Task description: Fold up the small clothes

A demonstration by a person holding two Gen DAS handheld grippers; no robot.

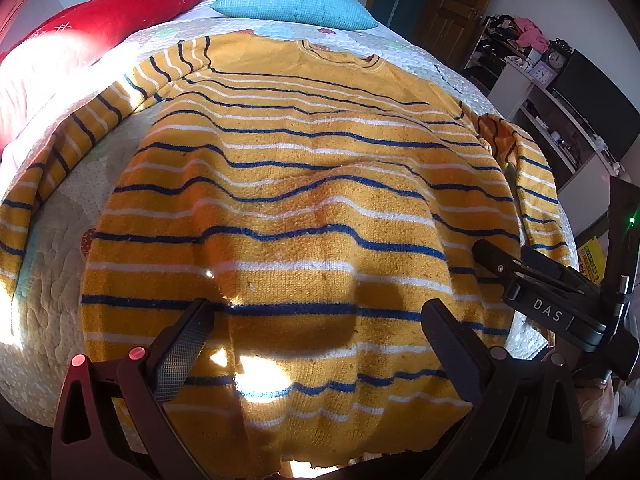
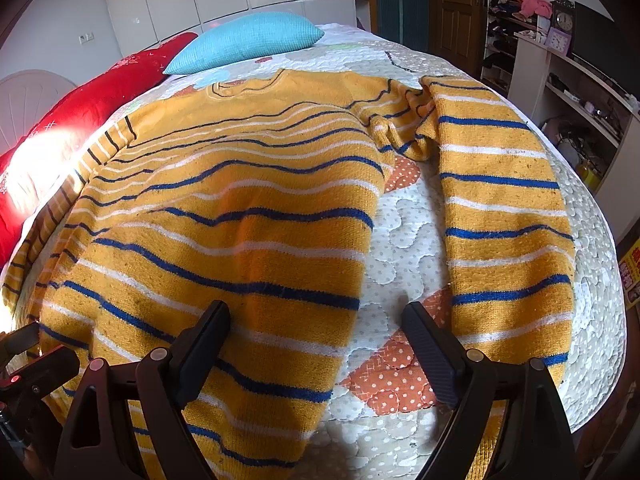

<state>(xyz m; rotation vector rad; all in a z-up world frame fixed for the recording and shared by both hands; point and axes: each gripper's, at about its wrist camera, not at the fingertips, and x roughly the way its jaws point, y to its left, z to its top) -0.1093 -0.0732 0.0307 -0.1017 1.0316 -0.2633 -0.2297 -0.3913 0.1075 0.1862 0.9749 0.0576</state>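
Note:
A yellow sweater (image 1: 288,200) with blue and white stripes lies spread flat on the quilted bed, collar at the far end, hem nearest me. My left gripper (image 1: 316,320) is open and empty, hovering over the sweater's lower body near the hem. My right gripper (image 2: 316,320) is open and empty, over the gap between the sweater's body (image 2: 224,240) and its right sleeve (image 2: 504,208), which lies straight alongside. The right gripper also shows in the left wrist view (image 1: 540,280) at the right hem. The left sleeve (image 1: 80,128) stretches out to the left.
A white quilt (image 2: 404,240) with orange patches covers the bed. A turquoise pillow (image 1: 296,4) and a red blanket (image 1: 120,20) lie at the head. Shelves (image 2: 568,80) with clocks and clutter stand to the right, past the bed's edge. Bright sun patches fall on the left.

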